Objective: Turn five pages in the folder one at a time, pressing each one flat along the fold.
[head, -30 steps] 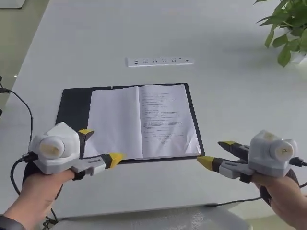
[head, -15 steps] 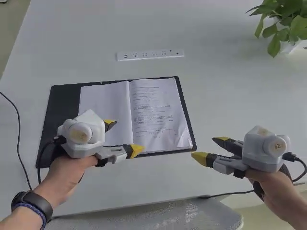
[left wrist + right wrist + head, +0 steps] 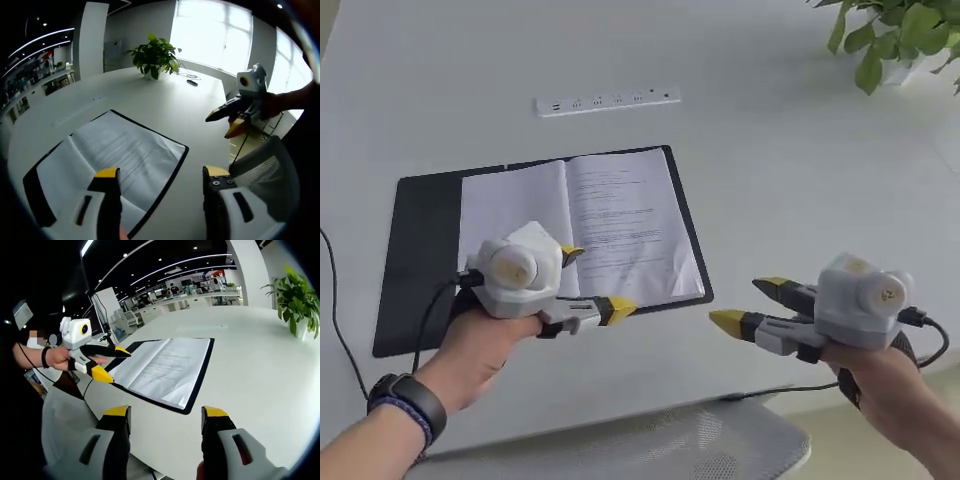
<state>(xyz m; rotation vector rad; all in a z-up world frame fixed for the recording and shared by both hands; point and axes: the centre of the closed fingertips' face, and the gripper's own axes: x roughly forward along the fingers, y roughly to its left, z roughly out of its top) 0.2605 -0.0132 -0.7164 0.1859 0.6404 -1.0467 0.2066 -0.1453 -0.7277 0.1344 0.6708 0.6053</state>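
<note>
We find the folder (image 3: 420,250) lying open on the white table (image 3: 800,180), ahead of both grippers and a little to our left, with a power strip (image 3: 608,101) beyond it and a potted plant (image 3: 890,40) at the far right corner; its fold (image 3: 567,215) runs away from us, leaning slightly leftward at the far end, so a press along it would travel near to far. The left gripper (image 3: 595,282) hangs over the folder's near edge, close to the near end of the fold, jaws spread and holding nothing (whether a tip touches the paper we cannot tell); the right gripper (image 3: 748,303) sits off the folder, near its right near corner but apart from it, jaws likewise apart and empty, tips pointing left toward the paper. We judge the right gripper the nearer to the free edge of the printed page (image 3: 630,225), and the left the nearer to the fold. The cover is black and flat; the blank page (image 3: 510,205) on the left lies smooth; the printed page carries lines of small text, and in the right gripper view its near right corner (image 3: 182,397) looks slightly raised above the cover.
</note>
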